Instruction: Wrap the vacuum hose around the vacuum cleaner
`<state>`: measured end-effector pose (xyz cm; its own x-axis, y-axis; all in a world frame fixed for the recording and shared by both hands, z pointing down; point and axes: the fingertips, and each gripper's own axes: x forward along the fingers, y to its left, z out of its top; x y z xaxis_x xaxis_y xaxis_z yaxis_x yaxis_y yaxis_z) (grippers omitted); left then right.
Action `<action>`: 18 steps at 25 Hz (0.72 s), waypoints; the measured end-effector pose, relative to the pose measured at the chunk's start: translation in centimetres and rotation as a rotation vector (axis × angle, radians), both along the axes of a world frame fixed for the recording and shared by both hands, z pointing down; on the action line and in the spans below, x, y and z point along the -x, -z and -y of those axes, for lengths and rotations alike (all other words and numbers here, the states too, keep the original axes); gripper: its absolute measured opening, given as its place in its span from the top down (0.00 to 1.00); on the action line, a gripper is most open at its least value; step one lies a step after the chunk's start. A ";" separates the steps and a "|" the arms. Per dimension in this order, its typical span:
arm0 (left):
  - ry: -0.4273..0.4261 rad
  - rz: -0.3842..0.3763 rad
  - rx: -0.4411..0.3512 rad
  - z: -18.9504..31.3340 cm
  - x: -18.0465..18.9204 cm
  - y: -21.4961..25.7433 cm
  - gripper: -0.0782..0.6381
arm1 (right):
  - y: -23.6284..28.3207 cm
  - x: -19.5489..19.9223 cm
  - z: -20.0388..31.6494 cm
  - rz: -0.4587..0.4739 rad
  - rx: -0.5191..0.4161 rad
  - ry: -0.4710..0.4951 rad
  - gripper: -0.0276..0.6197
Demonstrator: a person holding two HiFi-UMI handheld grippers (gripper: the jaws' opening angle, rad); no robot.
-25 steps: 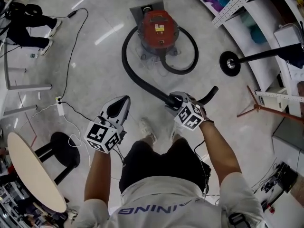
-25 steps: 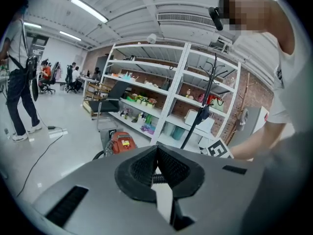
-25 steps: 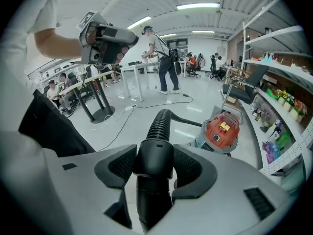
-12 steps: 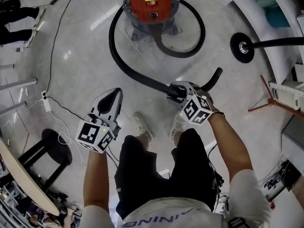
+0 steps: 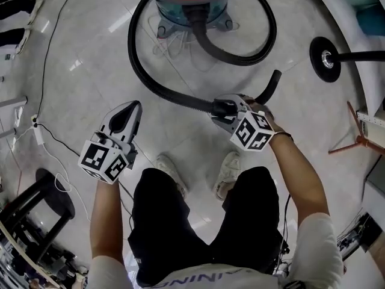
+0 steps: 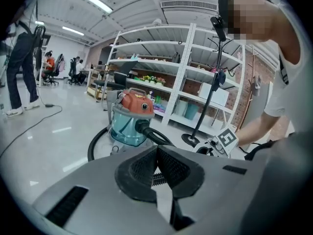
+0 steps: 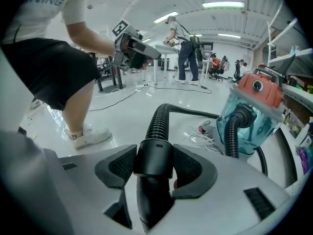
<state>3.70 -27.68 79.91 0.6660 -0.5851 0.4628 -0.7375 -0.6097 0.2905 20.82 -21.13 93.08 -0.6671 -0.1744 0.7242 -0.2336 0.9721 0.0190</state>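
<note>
I'm bringing the left gripper [image 5: 127, 109] and right gripper [image 5: 220, 108] down floorward, lowering the hose [image 5: 157, 87] end, while the vacuum cleaner [image 5: 190, 0] is looming nearer.

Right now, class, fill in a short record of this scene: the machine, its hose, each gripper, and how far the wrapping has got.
Machine: vacuum cleaner, orange lid, clear blue-green body, upright.
Hose: black hose leaves the front port, curves past both sides of the machine, then runs to the right gripper.
Right gripper: jaws closed on the hose's smooth end cuff.
Left gripper: jaws together, nothing held.
Progress: the hose lies in a wide, loose loop, not snug against the machine.
</note>
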 end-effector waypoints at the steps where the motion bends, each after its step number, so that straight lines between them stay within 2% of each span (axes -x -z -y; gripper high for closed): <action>1: 0.002 -0.012 0.008 0.2 -0.1 -1.5 0.87 | -1.7 0.0 0.0 0.001 -0.005 0.011 0.59; 5: -0.008 -0.026 0.008 1.0 -0.1 -6.5 0.87 | -8.5 -0.8 -0.1 0.000 0.000 0.029 0.58; 11: -0.008 -0.019 0.014 2.3 0.7 -12.7 0.87 | -17.3 -2.8 0.4 -0.058 0.025 0.045 0.58; 18: 0.006 -0.023 0.029 3.4 1.2 -15.9 0.87 | -23.0 -3.4 2.4 -0.087 0.034 0.063 0.59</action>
